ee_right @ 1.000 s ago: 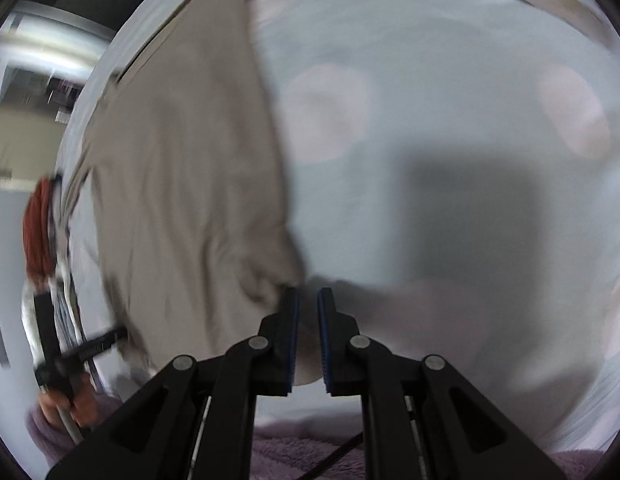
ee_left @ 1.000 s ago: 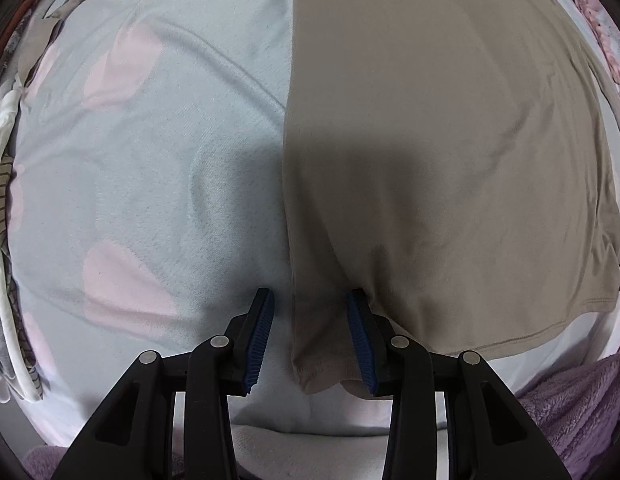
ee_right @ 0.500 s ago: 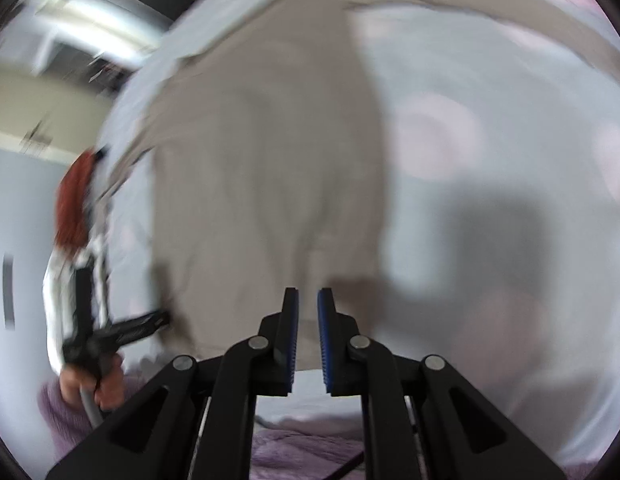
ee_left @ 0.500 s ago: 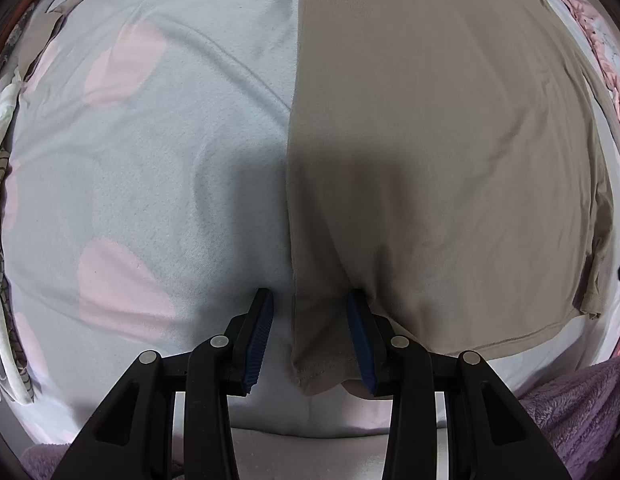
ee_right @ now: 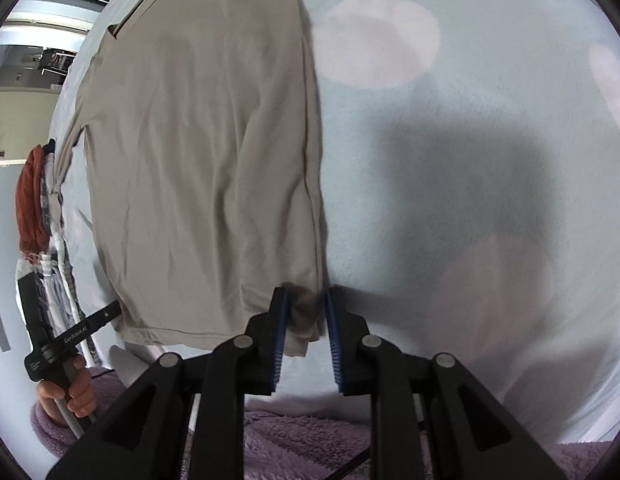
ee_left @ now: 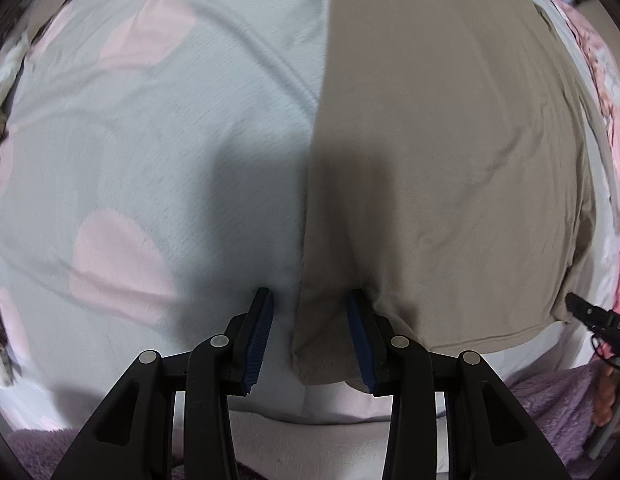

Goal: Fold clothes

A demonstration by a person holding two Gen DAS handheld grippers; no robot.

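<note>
A beige T-shirt lies flat on a pale blue sheet with pink spots. My left gripper is open, its jaws on either side of the shirt's near left hem corner. In the right wrist view the same shirt fills the left half. My right gripper is open a little, with the shirt's near right hem corner lying loose between its jaws.
A pile of clothes, one rust red, lies past the shirt's left edge in the right wrist view. Pink floral bedding runs along the right of the left wrist view. A purple fleece sleeve is below the gripper.
My right gripper has swung across over the shirt and its jaws have opened from shut; the hem corner now lies between them. My left gripper has stayed open at its corner.
</note>
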